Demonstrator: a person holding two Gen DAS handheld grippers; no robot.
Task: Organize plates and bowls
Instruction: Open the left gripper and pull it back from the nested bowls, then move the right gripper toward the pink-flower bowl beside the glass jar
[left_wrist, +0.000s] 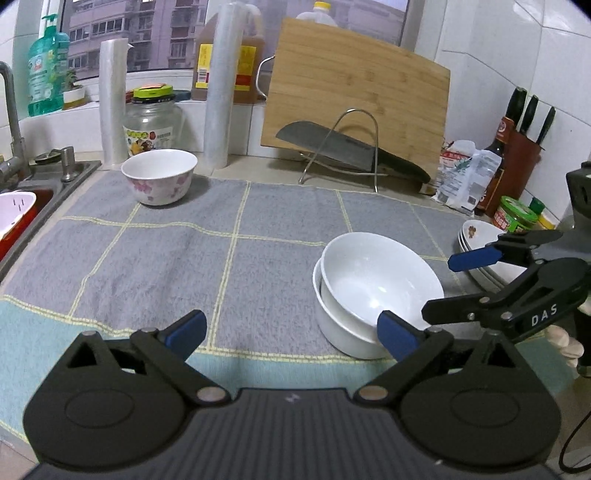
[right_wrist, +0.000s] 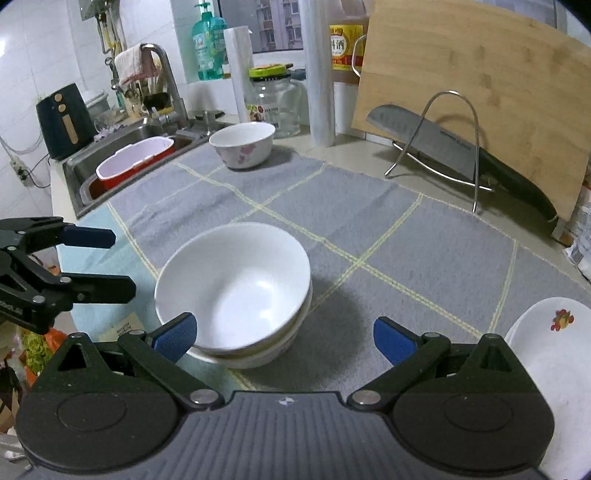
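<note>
The round white ceramic bowl with pink flowers (left_wrist: 159, 176) is seen standing alone at the far left of the grey checked cloth (left_wrist: 184, 258) on the bench, well apart from the two nested plain white bowls (left_wrist: 373, 291) at the near right. Both claws are held wide open and empty. The left claw (left_wrist: 291, 334), pointed towards that far-left corner, is judged nearer than the right claw (right_wrist: 282, 338), which is faced by the nested pair.

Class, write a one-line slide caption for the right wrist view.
Open right tongs near two stacked white bowls on a grey mat; a floral bowl sits beyond.
</note>
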